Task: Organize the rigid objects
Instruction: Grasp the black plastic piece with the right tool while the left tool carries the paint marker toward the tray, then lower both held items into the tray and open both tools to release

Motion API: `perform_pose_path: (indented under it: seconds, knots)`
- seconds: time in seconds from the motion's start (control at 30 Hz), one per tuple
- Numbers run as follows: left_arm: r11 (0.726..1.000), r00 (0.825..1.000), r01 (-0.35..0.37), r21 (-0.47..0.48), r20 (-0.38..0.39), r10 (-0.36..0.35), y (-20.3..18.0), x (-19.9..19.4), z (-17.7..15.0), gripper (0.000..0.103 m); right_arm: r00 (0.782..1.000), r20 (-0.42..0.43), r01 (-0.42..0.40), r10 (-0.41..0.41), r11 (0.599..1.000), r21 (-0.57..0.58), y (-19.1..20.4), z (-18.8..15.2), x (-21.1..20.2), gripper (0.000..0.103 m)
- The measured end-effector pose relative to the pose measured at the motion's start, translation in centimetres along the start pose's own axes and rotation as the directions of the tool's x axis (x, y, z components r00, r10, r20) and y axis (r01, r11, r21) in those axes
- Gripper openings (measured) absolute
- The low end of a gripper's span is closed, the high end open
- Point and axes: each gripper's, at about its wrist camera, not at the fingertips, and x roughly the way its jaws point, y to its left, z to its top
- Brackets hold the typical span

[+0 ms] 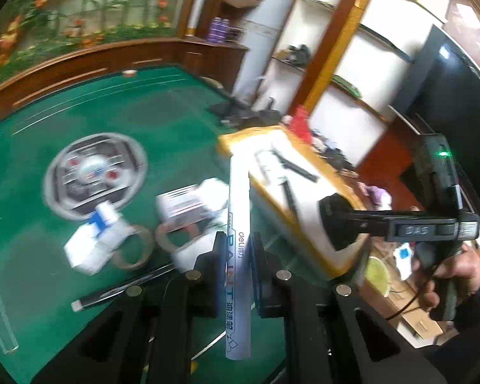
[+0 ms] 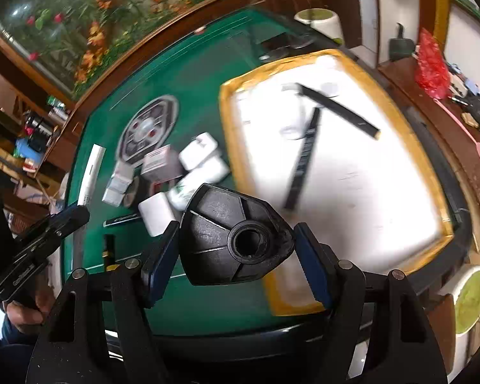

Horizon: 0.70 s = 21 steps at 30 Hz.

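Left gripper (image 1: pixel 236 265): clamped on white paint marker (image 1: pixel 238 249), held above green table (image 1: pixel 80 112). Right gripper (image 2: pixel 236 256): black nozzle-shaped part (image 2: pixel 236 240) gripped, beside yellow-rimmed tray (image 2: pixel 336 176).

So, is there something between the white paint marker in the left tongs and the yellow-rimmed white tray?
Nothing visible blocks it. The white paint marker is clamped in the left tongs above the green table, its tip near the yellow-rimmed white tray. Inside, only two black strips lie, leaving bare space.
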Motion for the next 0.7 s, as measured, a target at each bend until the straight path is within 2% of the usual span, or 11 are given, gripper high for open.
perform_pose_path:
  seconds: [0.17, 0.3, 0.47, 0.57, 0.7]
  knots:
    - [0.994, 0.993, 0.102, 0.048, -0.059, -0.099, -4.4, 3.9, 1.9, 0.013, 0.999, -0.004, 0.042, -0.042, 0.998, 0.045, -3.8, 0.9, -0.4, 0.071]
    - [0.987, 0.980, 0.156, 0.045, -0.133, -0.149, -7.3, 7.7, 2.6, 0.013, 0.998, -0.023, 0.062, -0.060, 0.993, 0.097, -6.9, 1.7, 0.1, 0.071]
    - [0.985, 0.969, 0.168, 0.048, -0.190, -0.156, -10.1, 11.6, 2.7, 0.013, 0.999, -0.035, 0.044, -0.038, 0.981, 0.188, -10.8, 3.2, 0.7, 0.071]
    - [0.987, 0.967, 0.161, 0.024, -0.206, -0.153, -10.8, 13.0, 2.5, 0.013, 0.998, -0.056, 0.042, -0.032, 0.981, 0.190, -12.0, 4.2, 1.5, 0.071]
    - [0.993, 0.969, 0.114, -0.008, -0.218, -0.113, -11.1, 14.6, 2.4, 0.013, 0.996, -0.090, 0.041, -0.026, 0.985, 0.169, -12.6, 5.4, 3.1, 0.071]
